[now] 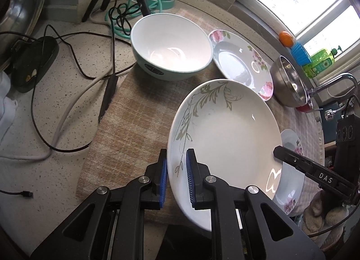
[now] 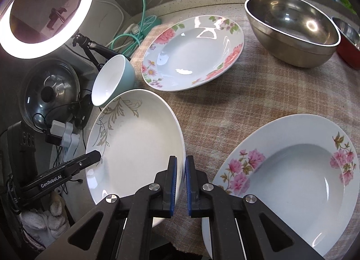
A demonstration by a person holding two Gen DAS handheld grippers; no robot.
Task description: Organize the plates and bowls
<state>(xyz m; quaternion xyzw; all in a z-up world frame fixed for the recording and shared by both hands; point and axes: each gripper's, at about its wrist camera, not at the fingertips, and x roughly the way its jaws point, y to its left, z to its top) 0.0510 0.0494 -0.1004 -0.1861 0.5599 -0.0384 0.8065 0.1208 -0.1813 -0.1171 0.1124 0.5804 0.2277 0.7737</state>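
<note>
A white plate with a grey leaf pattern [image 1: 227, 138] is held tilted above the cloth by both grippers. My left gripper [image 1: 177, 169] is shut on its left rim. My right gripper [image 2: 181, 176] is shut on its right rim; the plate also shows in the right wrist view [image 2: 135, 145]. A teal bowl [image 1: 171, 46] with a white inside stands behind the plate. A pink-flowered plate [image 2: 193, 52] lies further back. A second pink-flowered plate [image 2: 285, 181] lies on the cloth, to the right of the held plate.
A checked beige cloth [image 2: 225, 106] covers the counter. A steel bowl [image 2: 292, 28] and a red-sided bowl [image 2: 347, 43] stand at the back right. Cables [image 1: 67, 79], a pot lid [image 2: 48, 93] and a ring light [image 2: 45, 10] are at the left. An orange [image 1: 285, 38] sits on the sill.
</note>
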